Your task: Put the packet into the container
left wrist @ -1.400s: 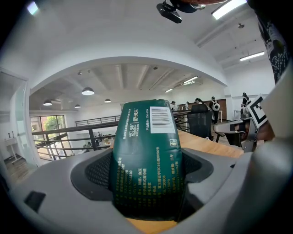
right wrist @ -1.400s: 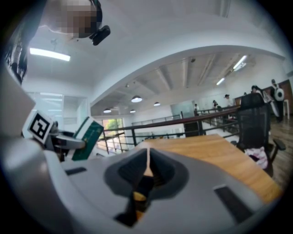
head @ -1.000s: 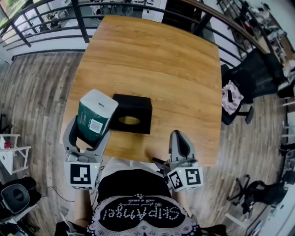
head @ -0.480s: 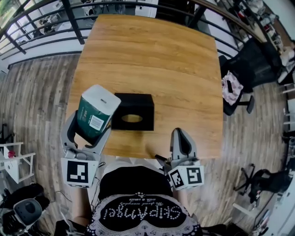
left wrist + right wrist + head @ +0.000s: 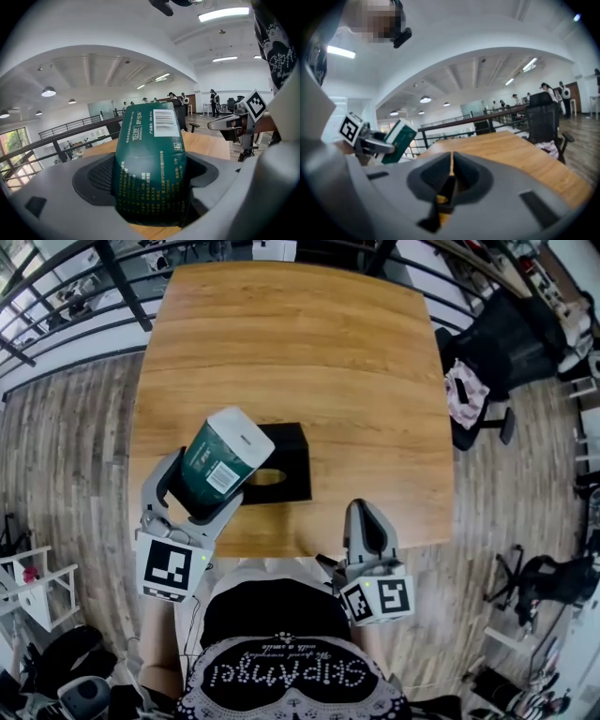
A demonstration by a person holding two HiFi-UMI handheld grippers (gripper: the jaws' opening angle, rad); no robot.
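A dark green tissue packet with a white end and a barcode label is clamped in my left gripper, tilted up and to the right above the table's front left. In the left gripper view the packet fills the space between the jaws. The black box container, with an oval slot in its top, lies on the table just right of the packet, partly hidden by it. My right gripper is shut and empty at the table's front edge; its jaws meet in a thin line.
The wooden table stretches away behind the container. A black railing runs along the far side. A black office chair with a patterned cloth stands at the right. Wood floor lies on both sides.
My left gripper has carried the packet rightward and tilted it toward the container, so it now overlaps the box's left part. The right gripper has stayed put.
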